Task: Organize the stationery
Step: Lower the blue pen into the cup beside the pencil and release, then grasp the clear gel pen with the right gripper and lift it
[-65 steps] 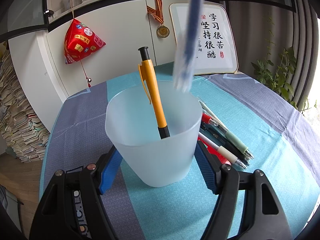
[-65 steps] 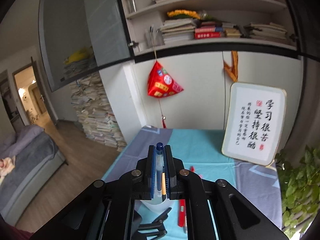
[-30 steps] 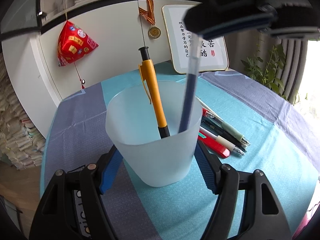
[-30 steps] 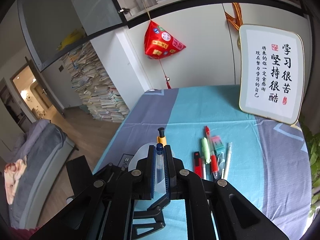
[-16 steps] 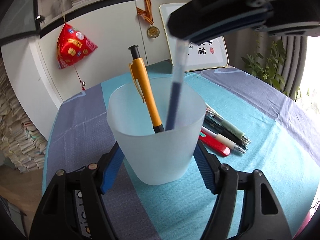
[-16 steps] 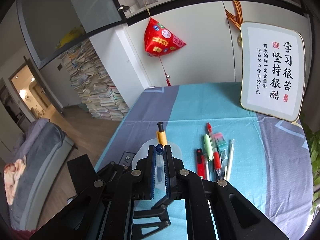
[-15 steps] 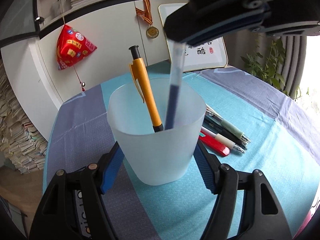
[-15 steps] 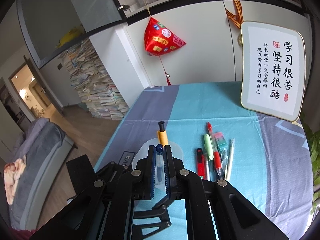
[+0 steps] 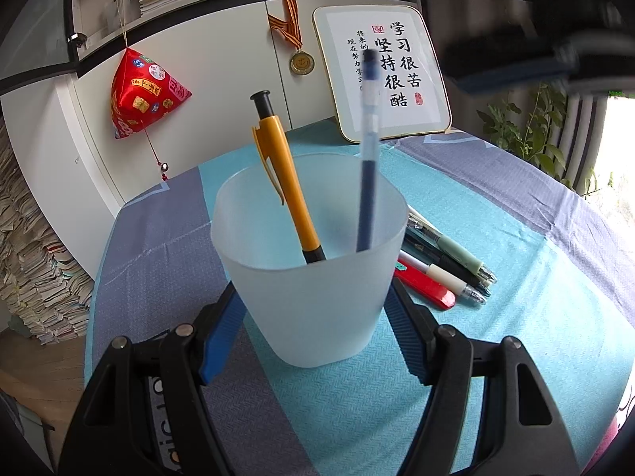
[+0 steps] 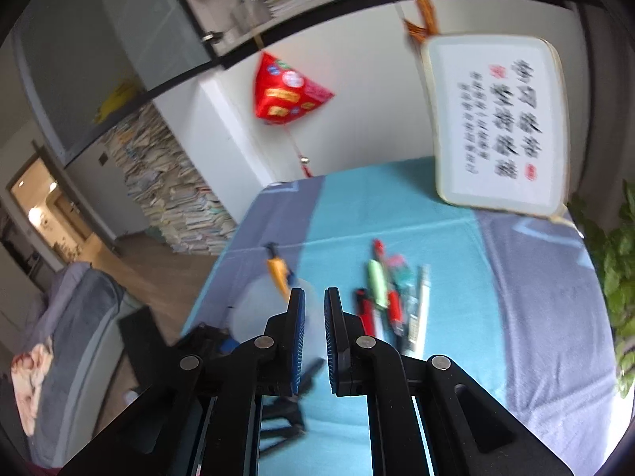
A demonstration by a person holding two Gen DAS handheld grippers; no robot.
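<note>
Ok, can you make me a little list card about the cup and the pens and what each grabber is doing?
cup: frosted plastic cup, upright on the tablecloth
in the cup: orange pen and blue pen, both leaning, tops sticking out
left gripper: left gripper, one finger on each side of the cup
right gripper: right gripper, jaws a little apart, nothing between them
pens outside: pile of pens lying flat beside the cup
behind: framed calligraphy and red ornament
</note>
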